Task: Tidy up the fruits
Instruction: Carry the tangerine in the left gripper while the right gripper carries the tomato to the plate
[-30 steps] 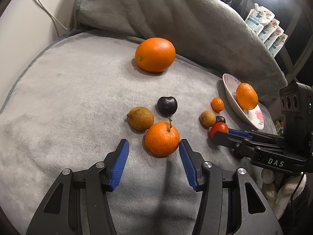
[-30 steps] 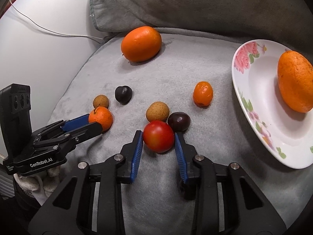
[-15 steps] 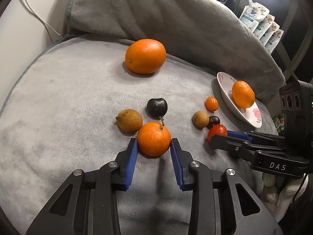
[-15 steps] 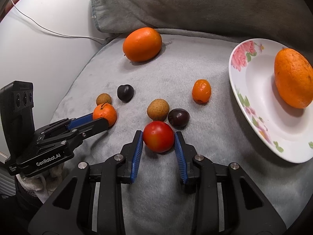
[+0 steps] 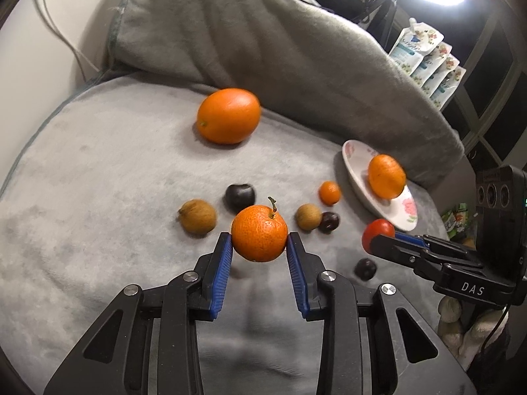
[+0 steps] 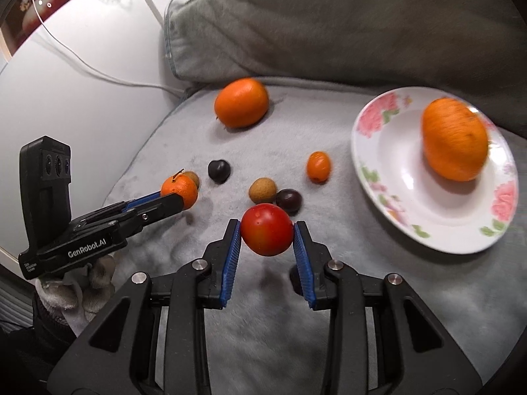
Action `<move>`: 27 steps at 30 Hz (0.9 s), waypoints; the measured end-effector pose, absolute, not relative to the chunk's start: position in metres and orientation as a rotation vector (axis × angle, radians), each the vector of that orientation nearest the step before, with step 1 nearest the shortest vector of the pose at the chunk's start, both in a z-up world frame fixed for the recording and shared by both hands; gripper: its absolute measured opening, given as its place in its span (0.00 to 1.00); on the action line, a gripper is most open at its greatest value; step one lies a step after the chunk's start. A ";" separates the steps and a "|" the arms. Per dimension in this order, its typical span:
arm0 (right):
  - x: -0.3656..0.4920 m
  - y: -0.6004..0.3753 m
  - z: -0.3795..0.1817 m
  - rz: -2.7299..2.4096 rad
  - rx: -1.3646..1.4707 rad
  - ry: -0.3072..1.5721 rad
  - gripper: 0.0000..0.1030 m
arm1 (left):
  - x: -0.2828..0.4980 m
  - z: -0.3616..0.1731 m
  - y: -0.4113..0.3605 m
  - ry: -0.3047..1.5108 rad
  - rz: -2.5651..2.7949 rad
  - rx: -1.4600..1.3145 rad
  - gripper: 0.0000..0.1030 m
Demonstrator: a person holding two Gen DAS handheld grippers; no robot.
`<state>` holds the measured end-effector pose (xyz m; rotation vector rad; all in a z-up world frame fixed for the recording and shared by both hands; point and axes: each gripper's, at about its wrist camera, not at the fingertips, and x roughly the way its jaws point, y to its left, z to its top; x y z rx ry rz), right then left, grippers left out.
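My left gripper [image 5: 259, 242] is shut on a small stemmed mandarin [image 5: 259, 233] and holds it above the grey blanket; it also shows in the right wrist view [image 6: 180, 190]. My right gripper [image 6: 266, 233] is shut on a red tomato [image 6: 266, 229], lifted off the blanket, also seen in the left wrist view [image 5: 377, 230]. A white floral plate [image 6: 395, 197] at the right holds an orange [image 6: 454, 138]. On the blanket lie a big orange [image 6: 241, 107], a kumquat [image 6: 318, 166], two brown longans [image 6: 262, 190] [image 5: 197, 215] and dark plums [image 6: 219, 171] [image 6: 289, 200].
A grey cushion [image 5: 263, 49] rises behind the fruit. A white wall with a cable [image 6: 82, 69] is at the left. Pouches [image 5: 425, 62] stand beyond the cushion at the right. A small dark fruit [image 5: 365, 269] lies under the right gripper.
Both grippers closed on their fruit and lifted: the left one took the mandarin, the right one the tomato. Both fruits now hang above the blanket.
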<state>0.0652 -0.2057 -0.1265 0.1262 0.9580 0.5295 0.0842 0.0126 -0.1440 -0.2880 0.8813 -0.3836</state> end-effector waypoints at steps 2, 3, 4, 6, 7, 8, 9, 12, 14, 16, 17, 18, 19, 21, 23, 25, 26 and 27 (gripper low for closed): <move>0.061 -0.216 -0.121 0.512 0.127 0.940 0.33 | 0.085 -0.141 0.007 0.872 -0.396 -0.288 0.31; 0.058 -0.222 -0.119 0.500 0.128 0.931 0.33 | 0.086 -0.140 0.006 0.870 -0.400 -0.289 0.31; 0.057 -0.226 -0.117 0.491 0.130 0.926 0.33 | 0.087 -0.139 0.002 0.869 -0.408 -0.289 0.31; 0.054 -0.238 -0.113 0.466 0.138 0.912 0.33 | 0.089 -0.138 -0.005 0.867 -0.425 -0.286 0.31; 0.053 -0.243 -0.111 0.458 0.140 0.908 0.33 | 0.089 -0.137 -0.008 0.866 -0.432 -0.284 0.31; 0.052 -0.249 -0.109 0.444 0.144 0.901 0.33 | 0.090 -0.136 -0.012 0.865 -0.439 -0.282 0.31; 0.051 -0.254 -0.107 0.436 0.146 0.898 0.33 | 0.090 -0.136 -0.015 0.864 -0.447 -0.278 0.31; 0.049 -0.269 -0.104 0.406 0.154 0.885 0.33 | 0.092 -0.133 -0.026 0.861 -0.468 -0.271 0.31; 0.049 -0.278 -0.102 0.386 0.160 0.879 0.33 | 0.093 -0.131 -0.033 0.858 -0.481 -0.264 0.31; 0.048 -0.285 -0.102 0.373 0.165 0.876 0.33 | 0.095 -0.128 -0.040 0.855 -0.496 -0.255 0.31; 0.049 -0.288 -0.102 0.364 0.166 0.874 0.33 | 0.096 -0.127 -0.044 0.853 -0.501 -0.249 0.31; 0.049 -0.291 -0.102 0.355 0.166 0.873 0.33 | 0.096 -0.126 -0.046 0.852 -0.505 -0.246 0.31; 0.049 -0.294 -0.103 0.349 0.165 0.871 0.33 | 0.098 -0.126 -0.049 0.851 -0.510 -0.242 0.31; 0.050 -0.299 -0.103 0.333 0.160 0.869 0.33 | 0.100 -0.124 -0.055 0.849 -0.519 -0.235 0.31; 0.051 -0.304 -0.105 0.322 0.158 0.871 0.33 | 0.102 -0.123 -0.060 0.848 -0.526 -0.229 0.31; 0.052 -0.309 -0.107 0.310 0.158 0.874 0.33 | 0.105 -0.123 -0.067 0.849 -0.535 -0.222 0.31; 0.052 -0.311 -0.108 0.307 0.160 0.875 0.33 | 0.106 -0.122 -0.070 0.849 -0.539 -0.217 0.31; 0.053 -0.313 -0.108 0.305 0.161 0.875 0.33 | 0.107 -0.122 -0.073 0.848 -0.544 -0.212 0.31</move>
